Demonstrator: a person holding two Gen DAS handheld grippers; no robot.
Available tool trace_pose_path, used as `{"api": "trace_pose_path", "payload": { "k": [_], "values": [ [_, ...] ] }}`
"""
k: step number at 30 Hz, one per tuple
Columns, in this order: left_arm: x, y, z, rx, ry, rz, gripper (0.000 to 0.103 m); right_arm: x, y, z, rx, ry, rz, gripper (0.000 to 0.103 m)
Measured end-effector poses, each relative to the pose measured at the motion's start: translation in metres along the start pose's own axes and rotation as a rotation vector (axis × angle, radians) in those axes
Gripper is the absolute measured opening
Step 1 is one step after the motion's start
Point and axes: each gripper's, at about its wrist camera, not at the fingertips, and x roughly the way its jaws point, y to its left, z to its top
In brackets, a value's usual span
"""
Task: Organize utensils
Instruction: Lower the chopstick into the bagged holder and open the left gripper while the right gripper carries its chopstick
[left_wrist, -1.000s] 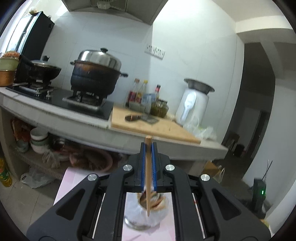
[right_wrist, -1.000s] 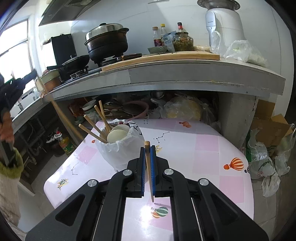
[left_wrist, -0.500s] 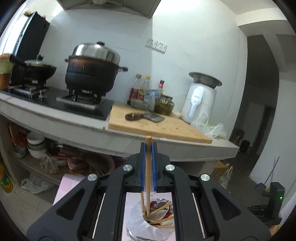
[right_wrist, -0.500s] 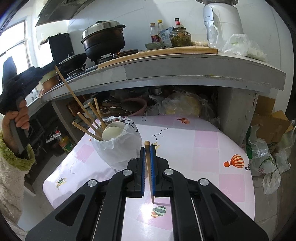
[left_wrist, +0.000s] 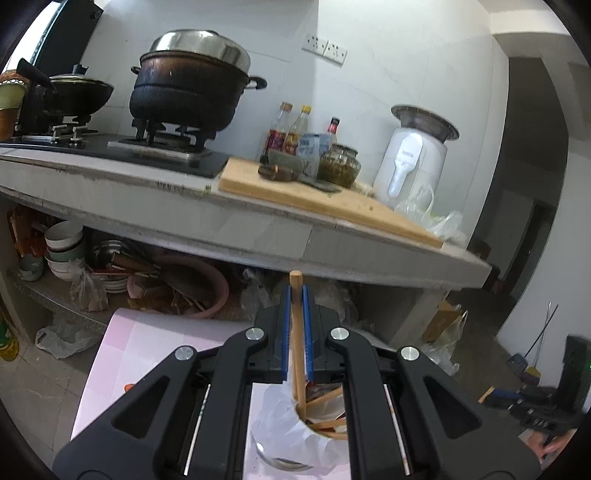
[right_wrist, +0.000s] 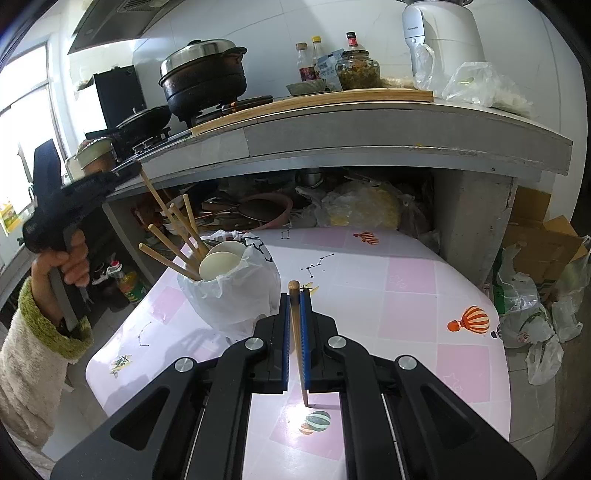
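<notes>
Left claw clamped one chopstick, long axis steep, tip inside bag-lined holder at table left edge; right claw clamped second chopstick, holder ahead-left

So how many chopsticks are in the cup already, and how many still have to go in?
Done: four chopsticks and two spoons stand in the bag-lined cup. In hand: the left gripper is lowering a fifth chopstick, tip already inside the rim. Left: the right gripper holds one more chopstick above the table.
</notes>
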Motion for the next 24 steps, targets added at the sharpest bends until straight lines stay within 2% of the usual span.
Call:
{"api": "trace_pose_path", "payload": {
  "k": [11,24],
  "values": [
    [0.025,0.000,-0.039,0.019,0.111,0.004,0.006,0.002,0.001,0.002,-0.002,0.002,0.001,0.005],
    [0.022,0.000,-0.051,0.034,0.131,0.020,0.007,-0.009,0.009,0.009,-0.007,-0.026,0.004,0.005]
  ]
}}
